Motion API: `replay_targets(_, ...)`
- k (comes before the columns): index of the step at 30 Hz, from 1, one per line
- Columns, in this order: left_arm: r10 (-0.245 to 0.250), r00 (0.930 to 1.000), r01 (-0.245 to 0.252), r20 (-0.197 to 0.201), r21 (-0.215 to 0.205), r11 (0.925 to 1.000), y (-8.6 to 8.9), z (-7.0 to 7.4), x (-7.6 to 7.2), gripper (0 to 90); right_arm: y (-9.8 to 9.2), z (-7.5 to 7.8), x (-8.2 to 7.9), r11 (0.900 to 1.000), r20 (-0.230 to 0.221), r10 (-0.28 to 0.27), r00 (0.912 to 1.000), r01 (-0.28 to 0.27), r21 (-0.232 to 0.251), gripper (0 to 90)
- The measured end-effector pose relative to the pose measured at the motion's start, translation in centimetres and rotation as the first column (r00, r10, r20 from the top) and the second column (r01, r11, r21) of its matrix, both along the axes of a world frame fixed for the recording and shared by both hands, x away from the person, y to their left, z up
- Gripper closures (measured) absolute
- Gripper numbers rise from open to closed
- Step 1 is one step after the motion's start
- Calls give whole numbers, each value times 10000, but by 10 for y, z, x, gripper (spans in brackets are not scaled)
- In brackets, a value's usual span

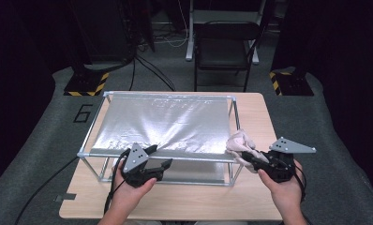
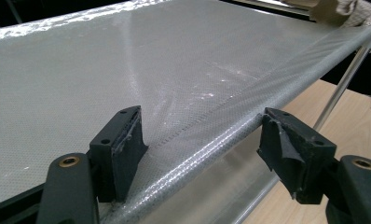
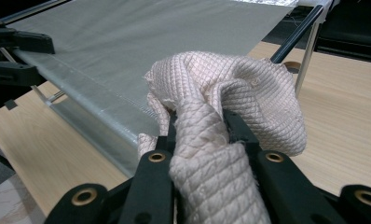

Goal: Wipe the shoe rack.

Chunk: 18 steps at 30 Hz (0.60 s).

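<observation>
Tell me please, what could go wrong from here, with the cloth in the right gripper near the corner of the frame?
1. The right gripper is shut on a bunched fold of the pink cloth; loose folds hang free and might snag on the frame's corner post.
2. The left gripper stands open astride the front rail; if it stays open, the frame could shift when the cloth rubs the silver sheet.

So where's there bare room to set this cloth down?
The mesh sheet stretched over the frame is bare right across. The table is also bare along the near edge, between the left gripper and the right gripper. It is crowded at the frame's near right corner, where the cloth is bunched.
</observation>
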<state>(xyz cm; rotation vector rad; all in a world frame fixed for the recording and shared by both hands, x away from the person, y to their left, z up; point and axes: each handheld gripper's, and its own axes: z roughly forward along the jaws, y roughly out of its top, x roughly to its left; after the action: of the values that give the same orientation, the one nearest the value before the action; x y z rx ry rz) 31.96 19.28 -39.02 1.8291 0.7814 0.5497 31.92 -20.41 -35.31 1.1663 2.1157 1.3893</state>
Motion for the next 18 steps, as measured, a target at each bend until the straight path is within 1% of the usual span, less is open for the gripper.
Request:
replay_targets(1,-11,10000,10,29,82,10000,0,0,0,302,0,0,-2,10000,21,20,10000,-20,25,755)
replay_targets(3,-32,10000,31,67,109,9999,1,0,1,302,-1,1,-8,9999,38,121,9999,-121,17,756)
replay_targets(5,2,10000,-2,19,20,10000,0,0,0,302,-1,0,-15,9997,57,216,9998,-216,71,757)
replay_targets(7,1,10000,-1,-14,33,10000,0,0,0,302,-2,-3,-21,9996,97,251,9996,-253,137,757)
replay_targets(8,-23,9999,21,107,134,9999,1,1,1,301,-2,-4,-24,9995,109,263,9996,-265,148,756)
replay_targets(10,-25,9999,24,98,123,9999,1,1,1,302,-2,-8,-29,9996,92,254,9996,-255,156,752)
replay_targets(14,-60,9999,58,87,209,9998,1,1,1,302,-3,-17,-36,10000,130,68,9999,-67,-51,733)
replay_targets(15,-60,9999,58,88,213,9998,1,1,1,302,-3,-19,-37,9998,168,-69,9998,72,-187,722)
replay_targets(16,-65,9999,63,94,212,9998,1,1,1,302,-3,-21,-37,9995,153,-126,9998,130,-274,721)
replay_targets(18,-58,9999,56,138,191,9998,1,1,1,303,-1,-28,-37,9995,-9,-92,10000,91,-300,722)
